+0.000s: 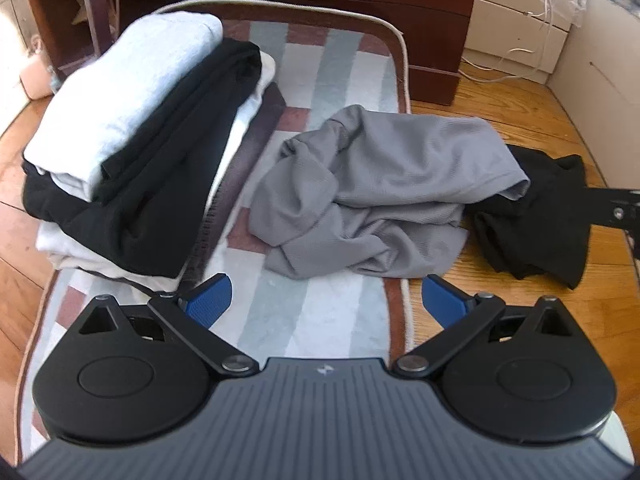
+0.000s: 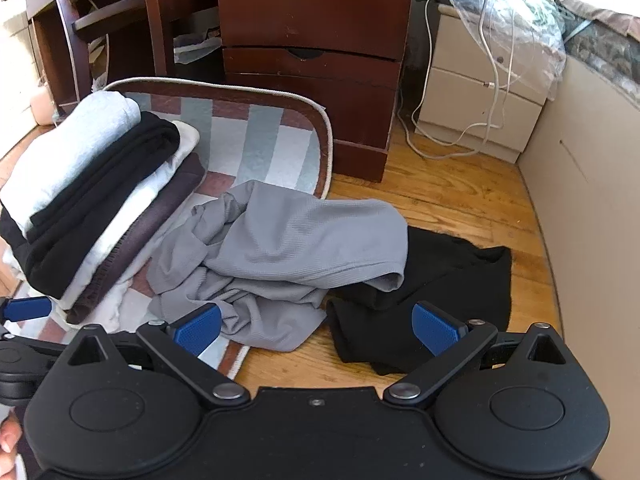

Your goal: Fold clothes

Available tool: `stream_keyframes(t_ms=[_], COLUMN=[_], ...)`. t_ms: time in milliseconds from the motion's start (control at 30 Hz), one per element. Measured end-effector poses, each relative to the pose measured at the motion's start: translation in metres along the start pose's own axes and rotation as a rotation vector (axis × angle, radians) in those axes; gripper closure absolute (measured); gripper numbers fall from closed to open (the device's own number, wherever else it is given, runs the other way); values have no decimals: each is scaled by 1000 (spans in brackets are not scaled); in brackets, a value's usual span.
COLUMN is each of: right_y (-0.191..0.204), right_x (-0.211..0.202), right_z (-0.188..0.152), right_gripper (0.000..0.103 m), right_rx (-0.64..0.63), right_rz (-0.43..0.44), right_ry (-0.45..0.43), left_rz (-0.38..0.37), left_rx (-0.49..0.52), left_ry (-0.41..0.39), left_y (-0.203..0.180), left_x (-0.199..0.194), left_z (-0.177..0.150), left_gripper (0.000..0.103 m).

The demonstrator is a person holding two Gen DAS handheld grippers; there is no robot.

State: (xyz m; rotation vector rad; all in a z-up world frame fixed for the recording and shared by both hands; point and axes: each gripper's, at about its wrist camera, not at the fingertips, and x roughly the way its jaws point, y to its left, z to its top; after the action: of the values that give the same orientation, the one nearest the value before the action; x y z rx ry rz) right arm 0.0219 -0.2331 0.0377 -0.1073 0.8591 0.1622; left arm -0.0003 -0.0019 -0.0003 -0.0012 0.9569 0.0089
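Both the left claw (image 1: 326,300) and the right claw (image 2: 316,328) hang wide and empty. A crumpled grey shirt (image 2: 280,252) lies half on the striped rug (image 2: 256,140), overlapping a black garment (image 2: 432,280) on the wooden floor (image 2: 460,196). The folded stack (image 1: 132,152) sits left on the rug

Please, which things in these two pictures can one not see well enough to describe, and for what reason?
- Black garment: the grey garment lies over one side of it in both views, so its kind cannot be told.
- Folded stack: lower layers show only as edges.
- Right tongs: in the left wrist view the frame edge cuts them off.
- Hand: in the right wrist view only fingertips show, at the left edge.
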Motion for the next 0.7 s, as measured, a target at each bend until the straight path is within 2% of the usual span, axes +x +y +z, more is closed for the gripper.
stream_keyframes(t_ms=[167,300,367,467,700], right_y=[-4,8,12,15,21], right_x=[7,5,6,8,12], right_z=[4,0,1,-1,-1], right_gripper=[0,0,0,0,0], right_rx=[32,-1,-10,-1,-8], right_rz=[60,28,25,30,27], right_ry=[53,37,40,36,25], left_rz=[10,18,-5,-66,-48], left_rx=[-1,-2,-20,-35,-48], left_ry=[1,3,9,26,27], left_y=[-18,-32,-35,0,13], left_x=[1,1,4,3,3], left_z=[-4,-7,-5,0,0], left_gripper=[0,0,0,0,0])
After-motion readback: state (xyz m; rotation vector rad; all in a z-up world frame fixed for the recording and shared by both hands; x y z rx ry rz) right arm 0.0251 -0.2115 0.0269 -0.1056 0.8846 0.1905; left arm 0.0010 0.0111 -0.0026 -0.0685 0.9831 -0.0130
